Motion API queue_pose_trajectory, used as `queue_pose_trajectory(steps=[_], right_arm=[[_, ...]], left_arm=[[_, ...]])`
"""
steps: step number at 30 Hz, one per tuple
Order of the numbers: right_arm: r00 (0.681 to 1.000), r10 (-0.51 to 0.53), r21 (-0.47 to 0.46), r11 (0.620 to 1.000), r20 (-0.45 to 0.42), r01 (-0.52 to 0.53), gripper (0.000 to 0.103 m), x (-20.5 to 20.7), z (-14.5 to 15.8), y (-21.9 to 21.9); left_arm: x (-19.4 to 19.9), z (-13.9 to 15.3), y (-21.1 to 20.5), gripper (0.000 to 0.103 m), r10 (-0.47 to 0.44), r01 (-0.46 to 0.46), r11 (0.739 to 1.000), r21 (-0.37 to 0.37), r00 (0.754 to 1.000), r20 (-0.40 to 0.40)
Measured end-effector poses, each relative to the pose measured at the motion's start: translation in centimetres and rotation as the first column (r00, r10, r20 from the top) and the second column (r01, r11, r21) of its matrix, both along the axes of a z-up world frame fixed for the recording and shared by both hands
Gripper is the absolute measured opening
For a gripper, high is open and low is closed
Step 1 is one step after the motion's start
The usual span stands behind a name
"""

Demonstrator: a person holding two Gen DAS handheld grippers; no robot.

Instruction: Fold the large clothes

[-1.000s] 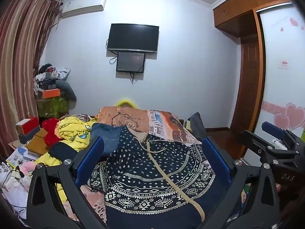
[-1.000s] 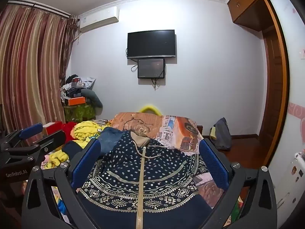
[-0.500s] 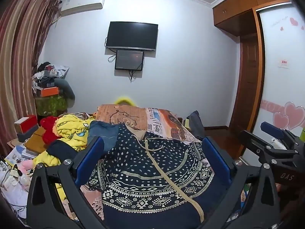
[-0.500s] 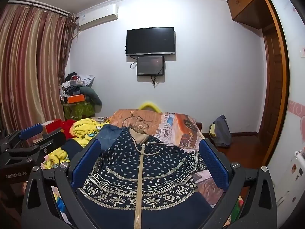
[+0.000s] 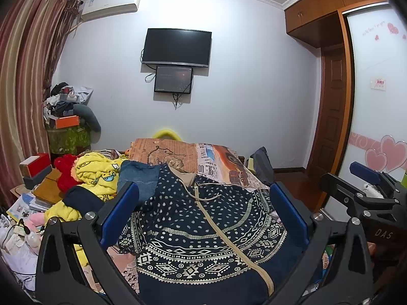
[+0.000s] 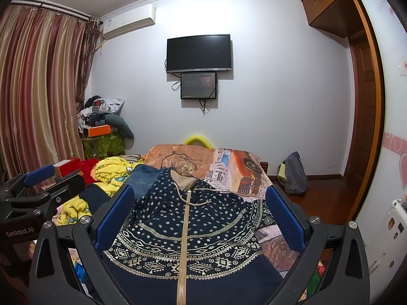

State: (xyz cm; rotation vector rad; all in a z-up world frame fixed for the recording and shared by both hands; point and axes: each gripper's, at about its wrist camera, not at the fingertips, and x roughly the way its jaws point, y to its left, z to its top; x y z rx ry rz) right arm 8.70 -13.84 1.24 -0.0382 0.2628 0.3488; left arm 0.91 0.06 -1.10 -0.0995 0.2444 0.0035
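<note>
Navy patterned hoodie (image 6: 188, 228) lay ahead, zipper running away; right gripper (image 6: 199, 218) centred on it, left gripper (image 5: 203, 218) offset; both gaped wide, empty.

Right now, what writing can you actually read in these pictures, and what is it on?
"GenRobot.AI": on the left tongs.
"DAS": on the right tongs, rest cut off.
Print on the bedspread: too blurred.
Script on the wardrobe door: too small.
Wall sticker: unreadable.
</note>
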Motion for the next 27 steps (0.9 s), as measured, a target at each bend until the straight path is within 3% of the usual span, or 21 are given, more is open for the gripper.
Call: queue_pose_trajectory(steps=[27], right_arm=[[1.0,0.0,-0.008,1.0,-0.009,0.0,0.102,0.02,-0.07,0.3]], left_arm=[[0.2,-0.37,0.55,0.103,0.018,-0.018,1.0,-0.016,1.0,-0.019]])
